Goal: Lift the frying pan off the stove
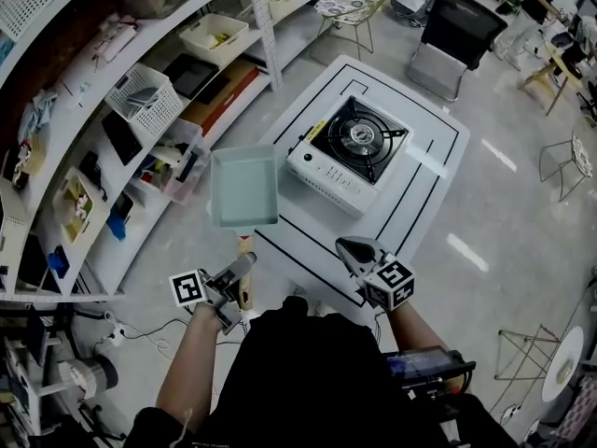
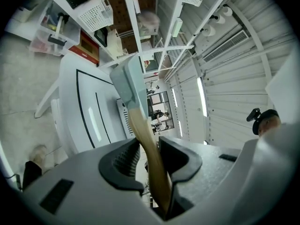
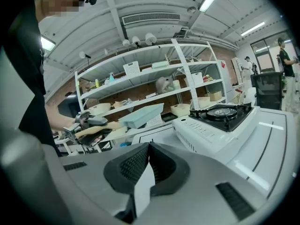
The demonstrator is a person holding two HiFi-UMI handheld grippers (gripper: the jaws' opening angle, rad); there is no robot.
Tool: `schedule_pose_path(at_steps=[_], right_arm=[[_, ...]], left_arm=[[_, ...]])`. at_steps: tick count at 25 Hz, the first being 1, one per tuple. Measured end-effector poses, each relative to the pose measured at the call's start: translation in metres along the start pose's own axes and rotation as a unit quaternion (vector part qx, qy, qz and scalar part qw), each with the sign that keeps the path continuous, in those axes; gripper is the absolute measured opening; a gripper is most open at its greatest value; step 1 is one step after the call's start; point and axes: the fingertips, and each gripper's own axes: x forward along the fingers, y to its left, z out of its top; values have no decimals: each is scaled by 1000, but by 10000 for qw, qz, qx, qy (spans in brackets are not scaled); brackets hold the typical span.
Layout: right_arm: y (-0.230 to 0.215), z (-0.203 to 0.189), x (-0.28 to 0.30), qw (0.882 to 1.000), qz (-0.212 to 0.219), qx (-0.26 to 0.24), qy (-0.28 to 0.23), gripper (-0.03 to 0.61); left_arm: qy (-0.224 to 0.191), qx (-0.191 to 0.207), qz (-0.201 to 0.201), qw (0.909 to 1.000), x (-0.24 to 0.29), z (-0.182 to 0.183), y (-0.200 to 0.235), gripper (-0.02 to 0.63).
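The frying pan [image 1: 244, 187] is square and pale teal with a wooden handle [image 1: 245, 278]. It hangs in the air off the table's left edge, apart from the white gas stove [image 1: 347, 152]. My left gripper [image 1: 244, 267] is shut on the handle, and in the left gripper view the wooden handle [image 2: 150, 144] runs between the jaws up to the pan [image 2: 129, 83]. My right gripper [image 1: 350, 248] is shut and empty near the table's front edge. The right gripper view shows its tips [image 3: 147, 149] meeting, the pan [image 3: 140, 115] at left and the stove [image 3: 220, 118] at right.
The stove stands on a white table [image 1: 410, 185] marked with black lines. White shelving [image 1: 140, 110] with bins and boxes runs along the left. A black office chair [image 1: 457, 31] stands beyond the table, and power cables [image 1: 140, 329] lie on the floor at lower left.
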Motion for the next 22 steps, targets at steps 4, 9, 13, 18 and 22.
schedule_pose_path(at_steps=[4, 9, 13, 18, 22], right_arm=[[5, 0, 1, 10000, 36, 18, -20, 25], [9, -4, -4, 10000, 68, 25, 34, 25], [8, -6, -8, 10000, 76, -2, -7, 25], [8, -10, -17, 10000, 48, 32, -23, 25], [7, -10, -25, 9999, 40, 93, -18, 25]], left_arm=[[-100, -29, 42, 9999, -8, -2, 3, 129], [-201, -92, 91, 9997, -13, -6, 6, 129], [-199, -120, 108, 9997, -13, -9, 9, 129], [-195, -127, 85, 9997, -11, -17, 8, 130], [-245, -184, 97, 9995, -7, -22, 5, 130]])
